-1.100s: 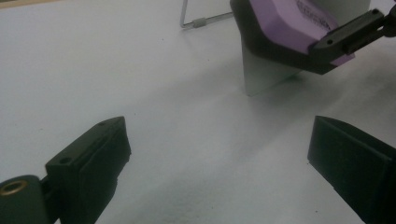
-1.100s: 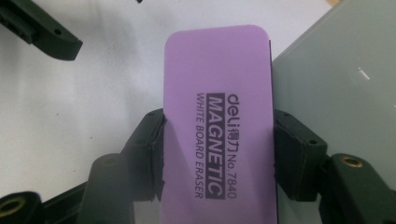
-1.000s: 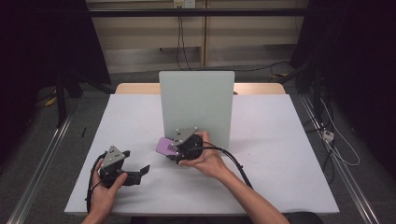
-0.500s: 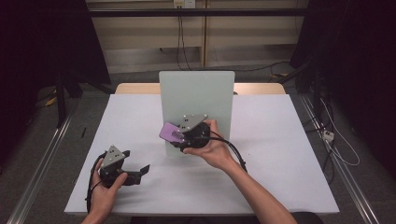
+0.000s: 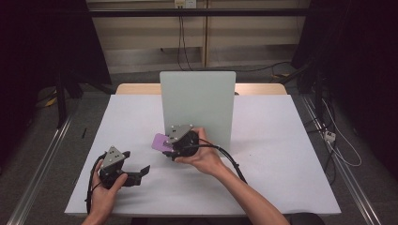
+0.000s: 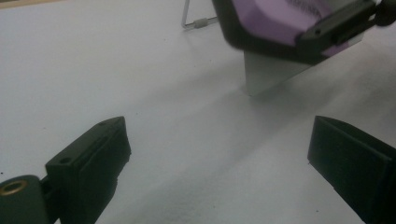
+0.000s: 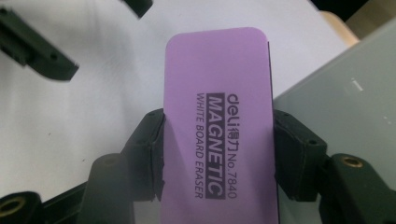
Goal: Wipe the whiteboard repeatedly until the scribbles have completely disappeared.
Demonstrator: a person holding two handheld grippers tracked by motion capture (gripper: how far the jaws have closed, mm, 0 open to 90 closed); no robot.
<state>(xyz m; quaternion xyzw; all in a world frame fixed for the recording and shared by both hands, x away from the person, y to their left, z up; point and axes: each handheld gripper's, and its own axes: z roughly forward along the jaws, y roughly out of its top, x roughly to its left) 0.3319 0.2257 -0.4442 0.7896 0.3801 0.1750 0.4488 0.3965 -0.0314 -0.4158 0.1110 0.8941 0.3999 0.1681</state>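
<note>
Table (image 5: 281, 154): white top, wide, bare across most of its surface.
Board (image 5: 197, 105): pale grey-green panel, upright on a wire stand near table centre.
Right gripper (image 5: 168, 146): held in right hand (image 5: 202, 157) just before the board's lower left; jaws closed on both long edges of the eraser.
Left gripper (image 5: 143, 171): held low at front left of table, jaws spread wide, nothing between them.
Eraser (image 7: 217, 126): purple, printed "deli MAGNETIC WHITE BOARD ERASER No. 7840", raised off the table, beside the board.
</note>
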